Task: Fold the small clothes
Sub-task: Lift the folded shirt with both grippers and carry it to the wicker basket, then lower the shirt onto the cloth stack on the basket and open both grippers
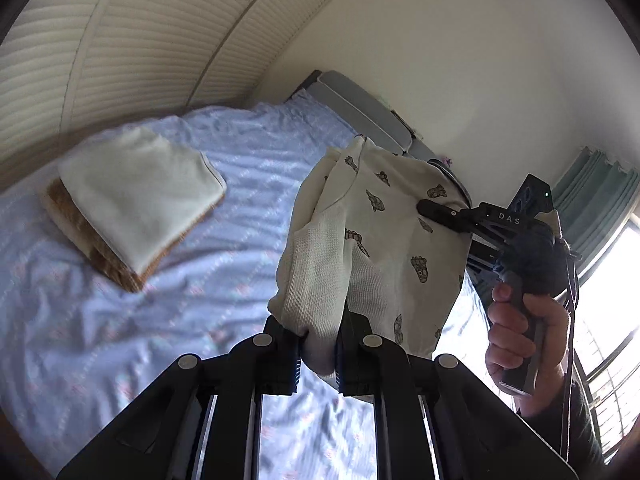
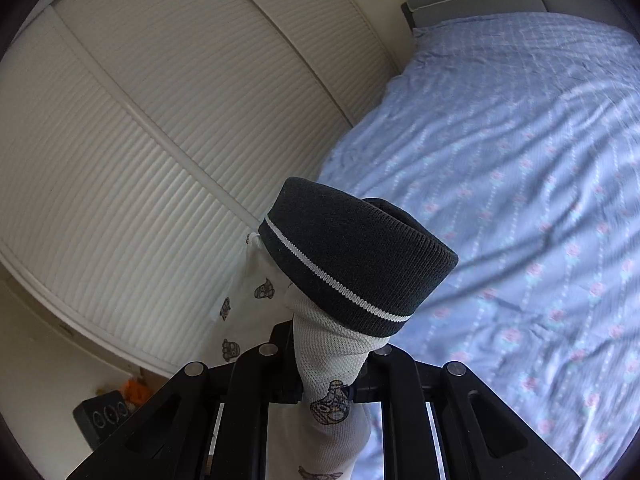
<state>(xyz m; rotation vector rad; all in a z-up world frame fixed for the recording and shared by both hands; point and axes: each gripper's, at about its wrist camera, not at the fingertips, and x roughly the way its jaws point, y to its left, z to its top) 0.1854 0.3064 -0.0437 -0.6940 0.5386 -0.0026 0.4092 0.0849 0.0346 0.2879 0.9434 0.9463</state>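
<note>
A small white garment (image 1: pixel 384 236) with little brown printed figures and a dark ribbed waistband (image 2: pixel 352 256) hangs in the air above the bed. My left gripper (image 1: pixel 318 344) is shut on its white mesh edge at the bottom of the left wrist view. My right gripper (image 2: pixel 328 364) is shut on the white mesh fabric just below the waistband. In the left wrist view the right gripper (image 1: pixel 430 210) shows at the garment's far side, held by a hand (image 1: pixel 520 340).
A blue flowered bedsheet (image 1: pixel 140 340) covers the bed (image 2: pixel 520 200). A folded stack of cream and tan clothes (image 1: pixel 136 208) lies on it at the left. Slatted wardrobe doors (image 2: pixel 140 120) stand beside the bed. A grey headboard (image 1: pixel 360 108), window and curtain (image 1: pixel 592 196) are beyond.
</note>
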